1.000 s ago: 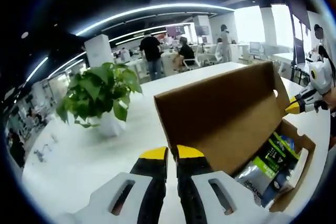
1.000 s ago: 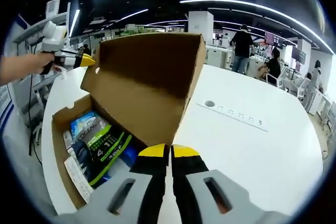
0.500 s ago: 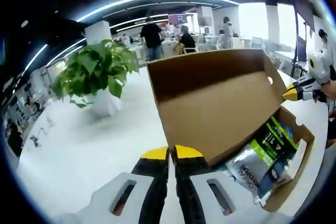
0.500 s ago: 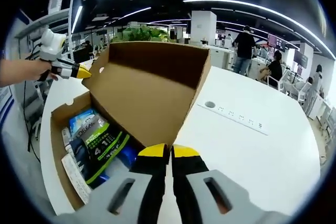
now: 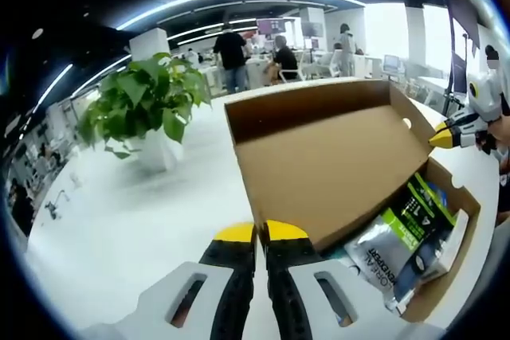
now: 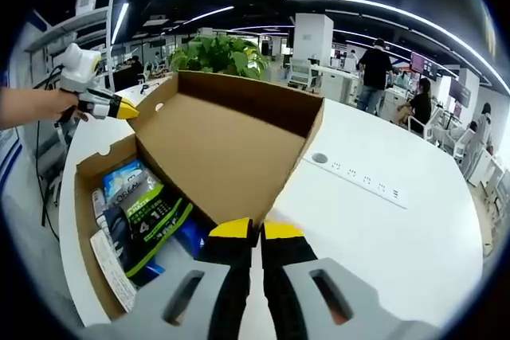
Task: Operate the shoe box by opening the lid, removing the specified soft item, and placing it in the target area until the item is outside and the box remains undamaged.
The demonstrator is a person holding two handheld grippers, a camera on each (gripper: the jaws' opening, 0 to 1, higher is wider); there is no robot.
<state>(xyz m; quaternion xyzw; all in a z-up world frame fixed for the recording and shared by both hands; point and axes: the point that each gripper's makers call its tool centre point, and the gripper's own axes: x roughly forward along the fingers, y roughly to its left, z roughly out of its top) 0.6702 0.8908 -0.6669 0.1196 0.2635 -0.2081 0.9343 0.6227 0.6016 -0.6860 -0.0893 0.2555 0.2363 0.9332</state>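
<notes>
In the left gripper view, the left gripper (image 5: 255, 232) rises from the bottom centre with its yellow-tipped jaws pressed together, holding nothing. Just beyond its tips sits the cardboard shoe box (image 5: 456, 220) on the white table (image 5: 127, 220), its lid (image 5: 335, 165) swung up and leaning back, the brown inside facing the camera. In the lower right of the frame the open box holds soft plastic packets (image 5: 406, 232), green, black and silver with printed lettering, lying inside the box walls. At the right edge the right gripper (image 5: 440, 138) reaches in, its yellow tip close to the lid's corner; whether it touches cannot be told. Further back, upper left, a potted green plant (image 5: 143, 109) stands on the table, and people stand in the office beyond.

In the right gripper view, the right gripper (image 6: 255, 231) stands at the bottom centre, jaws closed on nothing, right beside the lid's near edge. The shoe box (image 6: 84, 189) fills the lower left, the packets (image 6: 147, 212) inside it, the lid (image 6: 231, 145) tilted back over the table (image 6: 382, 244). At upper left the left gripper (image 6: 126, 110), held by a hand (image 6: 36, 107), points its closed yellow tip at the lid's far corner. A power strip (image 6: 362, 179) lies on the table at right.
</notes>
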